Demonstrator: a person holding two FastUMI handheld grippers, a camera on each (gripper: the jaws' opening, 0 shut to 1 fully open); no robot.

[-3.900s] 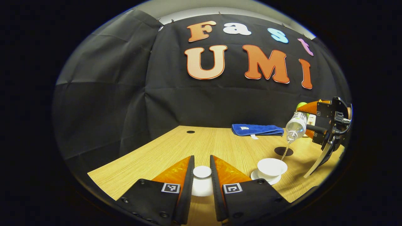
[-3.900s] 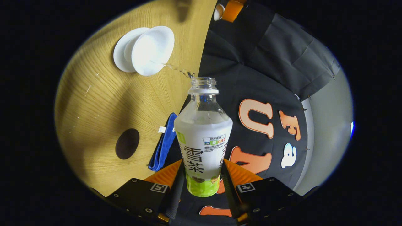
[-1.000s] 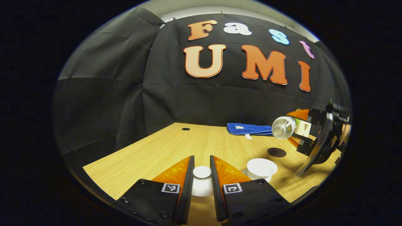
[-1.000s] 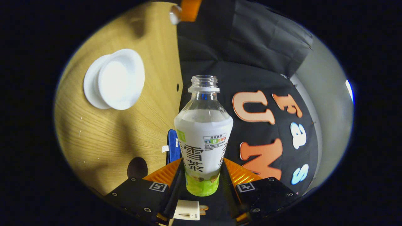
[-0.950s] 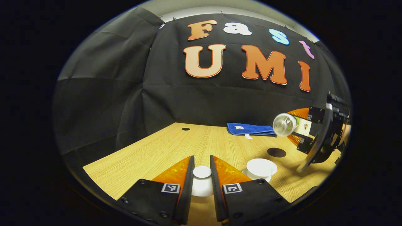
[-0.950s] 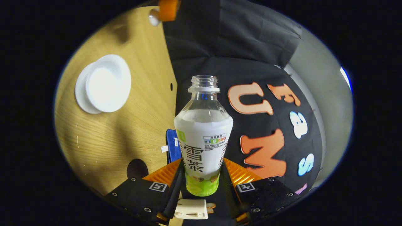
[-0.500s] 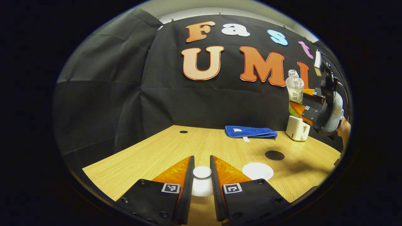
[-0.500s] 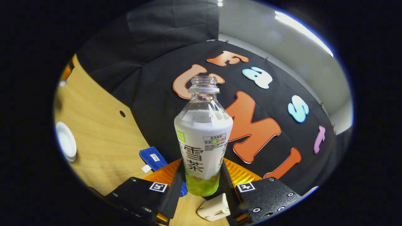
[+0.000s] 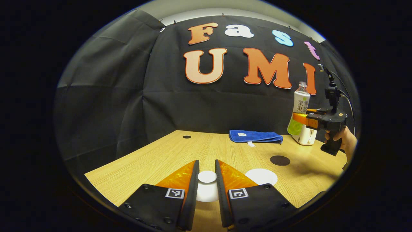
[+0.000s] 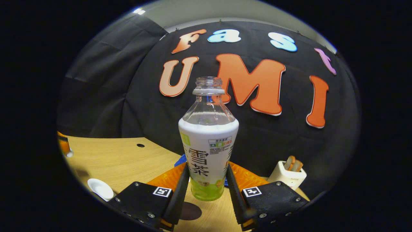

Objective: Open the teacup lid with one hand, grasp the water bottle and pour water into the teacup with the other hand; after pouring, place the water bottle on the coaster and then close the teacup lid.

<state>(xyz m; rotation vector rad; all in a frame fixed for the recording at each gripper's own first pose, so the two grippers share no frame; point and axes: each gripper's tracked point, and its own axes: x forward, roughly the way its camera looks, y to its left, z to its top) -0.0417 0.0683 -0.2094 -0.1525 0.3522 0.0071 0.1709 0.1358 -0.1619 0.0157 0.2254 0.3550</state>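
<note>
While upright and uncapped, the water bottle (image 10: 208, 151) looks thin-walled and sloshy, so the right gripper (image 10: 206, 190) clamps its low waist, coaster (image 10: 190, 211) at six o'clock. The left gripper (image 9: 207, 183) pinches the fragile teacup lid (image 9: 207, 185) by its knob.

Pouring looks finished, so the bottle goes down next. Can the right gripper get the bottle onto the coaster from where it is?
Probably yes: the right gripper holds the water bottle upright above the bare coaster.

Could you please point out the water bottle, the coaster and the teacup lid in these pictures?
water bottle (image 10: 208, 151): right gripper view, on its label.
coaster (image 9: 279, 160): left gripper view, middle of the dark disc.
teacup lid (image 9: 207, 176): left gripper view, on its top knob.
</note>
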